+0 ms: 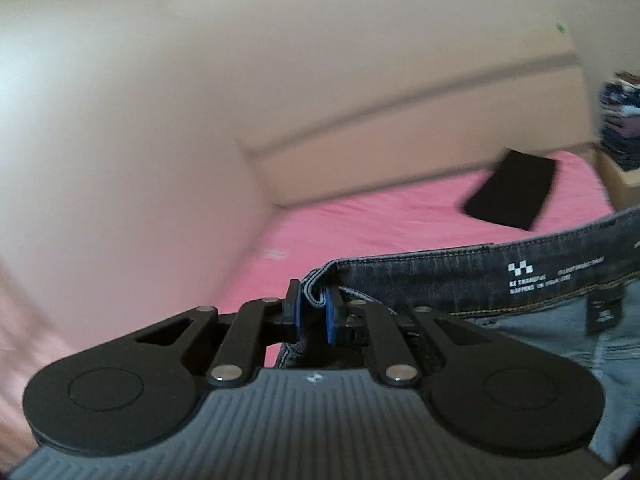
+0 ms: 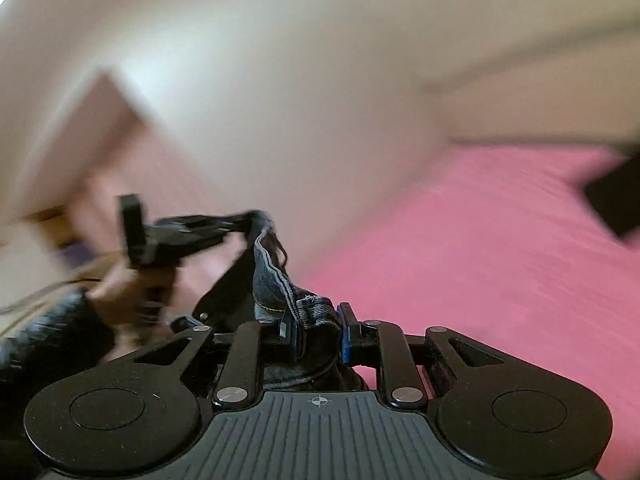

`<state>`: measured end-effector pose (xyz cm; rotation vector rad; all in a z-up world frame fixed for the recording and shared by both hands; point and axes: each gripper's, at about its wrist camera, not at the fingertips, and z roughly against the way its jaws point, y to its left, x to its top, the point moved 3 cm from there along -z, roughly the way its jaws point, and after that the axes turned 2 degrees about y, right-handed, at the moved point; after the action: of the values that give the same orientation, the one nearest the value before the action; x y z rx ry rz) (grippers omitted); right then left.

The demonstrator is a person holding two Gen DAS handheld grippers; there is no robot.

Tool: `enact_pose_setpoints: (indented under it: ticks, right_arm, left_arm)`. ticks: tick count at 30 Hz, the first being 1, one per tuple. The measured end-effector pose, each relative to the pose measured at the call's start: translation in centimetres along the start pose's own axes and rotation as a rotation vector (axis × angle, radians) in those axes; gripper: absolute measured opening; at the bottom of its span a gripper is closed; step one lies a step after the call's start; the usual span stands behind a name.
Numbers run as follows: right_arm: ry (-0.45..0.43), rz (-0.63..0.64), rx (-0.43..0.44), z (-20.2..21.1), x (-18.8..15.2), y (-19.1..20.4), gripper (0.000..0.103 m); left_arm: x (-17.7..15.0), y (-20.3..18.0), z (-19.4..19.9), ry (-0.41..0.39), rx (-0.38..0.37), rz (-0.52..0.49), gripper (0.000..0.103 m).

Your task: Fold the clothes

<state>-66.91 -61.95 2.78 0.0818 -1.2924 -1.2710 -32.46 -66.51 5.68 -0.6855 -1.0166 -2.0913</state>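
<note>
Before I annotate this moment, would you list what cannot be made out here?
- Jeans legs: left wrist view, hidden below the left gripper.
- Waistband print: left wrist view, too blurred to read.
- Black item on the pink sheet: blurred, kind unclear.
- Jeans in the right gripper: right wrist view, motion-blurred.

A pink sheet (image 1: 400, 220) spreads ahead of the tool and to its right, with a flat black rectangular item (image 1: 510, 194) lying on it ahead and to the right. Past the sheet runs a beige headboard (image 1: 420, 136), and a blurred stack of dark blue and purple fabrics (image 1: 620, 120) sits at the far right.
</note>
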Motion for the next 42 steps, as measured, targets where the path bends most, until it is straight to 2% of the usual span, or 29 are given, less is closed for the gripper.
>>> enact_pose_setpoints:
  ticks: [5,8,12,16,17,18,19,20,21,23,25,26,30,33,36,38,40,42]
  right_arm:
    - [0.095,-0.26,-0.231,-2.5,0.3,-20.4,0.017]
    - [0.103,-0.384,-0.268,-4.1,0.8,-28.4,0.016]
    - [0.105,-0.397,-0.332,-5.7,3.3,-34.2,0.015]
    - [0.117,-0.426,-0.46,-4.7,2.9,-37.4,0.016]
    - [0.125,-0.408,-0.478,-4.3,3.0,-37.3,0.018]
    - [0.134,-0.38,-0.493,-3.9,3.4,-37.1,0.03]
    - [0.141,-0.343,-0.501,-3.7,3.7,-36.5,0.056]
    - [0.152,-0.3,-0.491,-3.8,3.9,-35.5,0.067]
    - [0.165,-0.256,-0.473,-4.0,4.0,-34.4,0.07]
    - [0.198,-0.178,-0.435,-4.7,3.8,-32.0,0.07]
    - [0.245,-0.125,-0.389,-5.6,2.6,-29.4,0.07]
    - [0.267,-0.104,-0.364,-6.2,1.8,-28.3,0.07]
    - [0.376,-0.024,-0.321,-8.2,-4.1,-22.7,0.07]
    - [0.459,0.036,-0.292,-9.7,-8.8,-18.5,0.07]
    - [0.542,0.096,-0.263,-11.1,-13.5,-14.3,0.07]
    - [0.597,0.136,-0.243,-12.1,-16.6,-11.5,0.07]
    - [0.652,0.176,-0.222,-13.0,-19.6,-8.7,0.071]
    - [0.706,0.216,-0.202,-14.0,-22.7,-5.9,0.071]
  left_arm:
    - [0.8,-6.7,-11.5,0.084,-0.112,0.043,0.009]
    - [1.2,-10.6,-18.2,0.134,-0.178,0.07,0.009]
    - [1.8,-15.8,-27.1,0.2,-0.266,0.107,0.009]
    - [2.5,-21.0,-36.1,0.266,-0.354,0.143,0.015]
    - [2.6,-22.3,-38.3,0.283,-0.376,0.152,0.022]
    - [2.8,-21.7,-38.2,0.284,-0.387,0.177,0.027]
    - [2.5,-20.6,-37.4,0.279,-0.39,0.199,0.028]
    - [1.9,-19.6,-36.2,0.279,-0.368,0.204,0.029]
    - [1.4,-18.5,-35.1,0.281,-0.344,0.207,0.029]
    - [-1.4,-15.6,-31.6,0.3,-0.278,0.245,0.03]
    - [-4.8,-12.6,-27.5,0.329,-0.208,0.294,0.036]
    - [-7.3,-11.4,-25.0,0.358,-0.165,0.323,0.04]
    - [-18.6,-9.2,-15.1,0.515,-0.032,0.392,0.04]
    - [-27.8,-9.3,-6.7,0.653,0.037,0.456,0.041]
    - [-35.7,-10.5,0.8,0.779,0.076,0.534,0.043]
    - [-40.3,-11.7,5.8,0.829,0.09,0.56,0.046]
    - [-43.7,-13.3,9.5,0.847,0.098,0.535,0.047]
    - [-46.8,-15.8,12.7,0.856,0.093,0.425,0.047]
